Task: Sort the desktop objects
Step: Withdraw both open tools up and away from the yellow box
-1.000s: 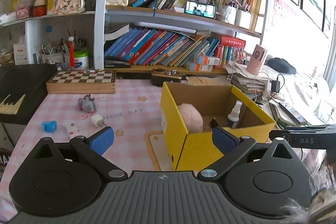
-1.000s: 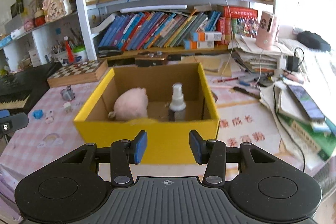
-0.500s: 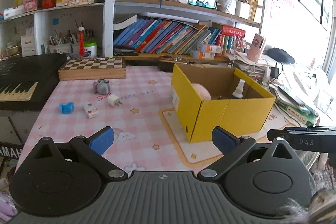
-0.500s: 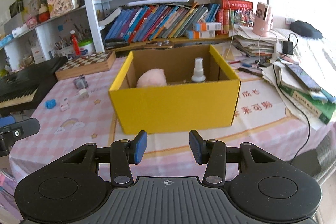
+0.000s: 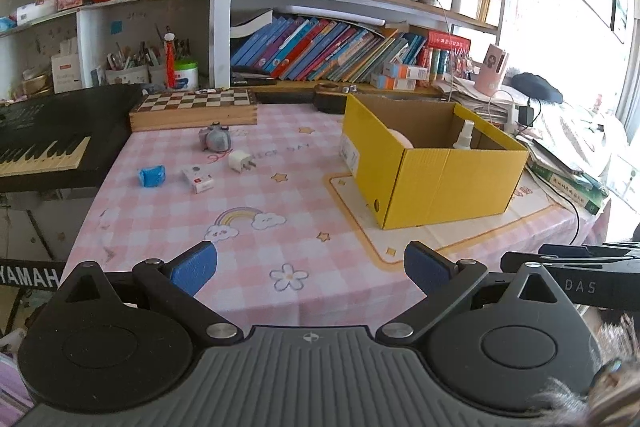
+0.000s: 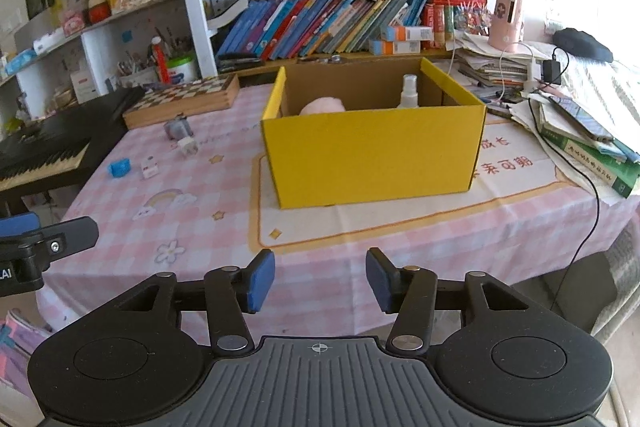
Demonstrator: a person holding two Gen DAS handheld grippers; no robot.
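Both grippers hang empty off the table's near edge, between picks; the left gripper [image 5: 308, 265] gapes wide, and the right gripper [image 6: 320, 281] has just been opening, nothing between its jaws. Next, I judge, comes a reach to the far-left strays: blue block [image 5: 152, 175], small carton [image 5: 198, 179], plug [image 5: 240, 161], grey toy [image 5: 216, 138]; all well apart from both grippers, left of the yellow box [image 5: 436, 179], which holds a pink ball [image 6: 323, 105] and spray bottle [image 6: 409, 91].

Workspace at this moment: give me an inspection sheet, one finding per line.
Surface: pink checked tablecloth.
Job's things: yellow box holds a pink plush and a spray bottle; grey toy, white plug, blue piece and small carton lie loose.
Clutter: chessboard box, book pile.
Grippers: left tool open, empty; right tool open, empty, just widened.
Cables: black cable over the table edge.
Surroundings: bookshelves, keyboard.
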